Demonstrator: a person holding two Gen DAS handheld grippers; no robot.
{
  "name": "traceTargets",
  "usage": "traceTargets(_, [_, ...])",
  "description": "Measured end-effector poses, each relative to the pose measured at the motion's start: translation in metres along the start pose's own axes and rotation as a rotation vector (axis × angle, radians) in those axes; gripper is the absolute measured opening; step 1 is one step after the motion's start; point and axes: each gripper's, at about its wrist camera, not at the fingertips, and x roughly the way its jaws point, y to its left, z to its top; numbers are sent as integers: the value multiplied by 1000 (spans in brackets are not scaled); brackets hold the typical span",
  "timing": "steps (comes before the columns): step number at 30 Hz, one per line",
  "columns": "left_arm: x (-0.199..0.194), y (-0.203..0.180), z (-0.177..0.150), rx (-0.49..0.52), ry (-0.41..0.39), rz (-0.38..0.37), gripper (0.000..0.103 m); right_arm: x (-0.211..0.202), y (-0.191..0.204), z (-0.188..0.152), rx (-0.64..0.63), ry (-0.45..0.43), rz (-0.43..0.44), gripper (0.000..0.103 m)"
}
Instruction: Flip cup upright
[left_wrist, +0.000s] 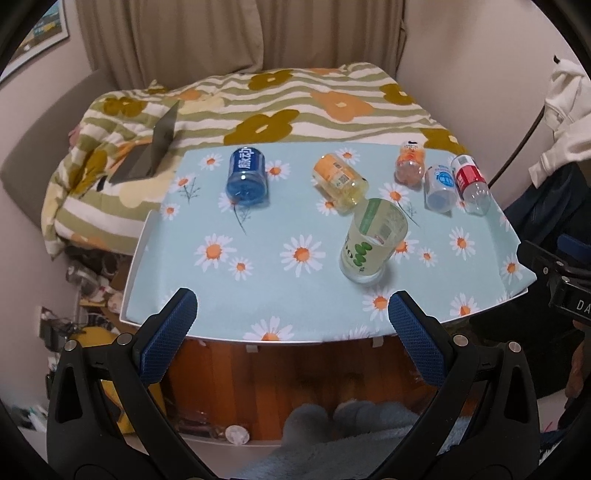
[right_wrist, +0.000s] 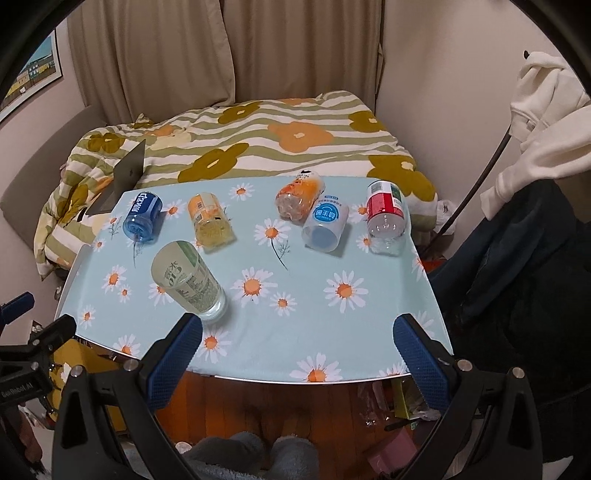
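A small table (left_wrist: 258, 306) covered in a pale blue daisy-print cloth is standing in front of a bed with a green-striped flowered quilt (left_wrist: 258, 96).

Six cut-down plastic bottle cups are sitting on the cloth. The green-labelled cup (left_wrist: 371, 242), the nearest one, is standing upright with its open mouth facing up, right of centre in the left wrist view. In the right wrist view this same cup (right_wrist: 188, 282) is appearing at the near left of the table.

The other five are lying on their sides along the far edge. A blue cup (left_wrist: 246, 176) is lying at the far left. An orange-yellow cup (left_wrist: 341, 182) is lying just beyond the green one. Farther right, an orange cup (left_wrist: 410, 166), a white cup with a blue label (left_wrist: 441, 186) and a red-labelled cup (left_wrist: 471, 182) are lying close together.

The left gripper (left_wrist: 291, 325) is hovering over the near table edge with its blue-padded fingers spread wide, holding nothing. The right gripper (right_wrist: 297, 347) is hovering likewise over the near edge, fingers wide apart and empty.

A dark laptop (left_wrist: 153, 147) is resting half-open on the quilt at the far left. Beige curtains (left_wrist: 236, 33) are hanging behind the bed.
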Motion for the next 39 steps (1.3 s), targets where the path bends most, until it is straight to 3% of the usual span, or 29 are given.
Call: traceTargets(39, [1,17,8,-7,-19,28,103,-7,10,3,10,-31,-13,103])
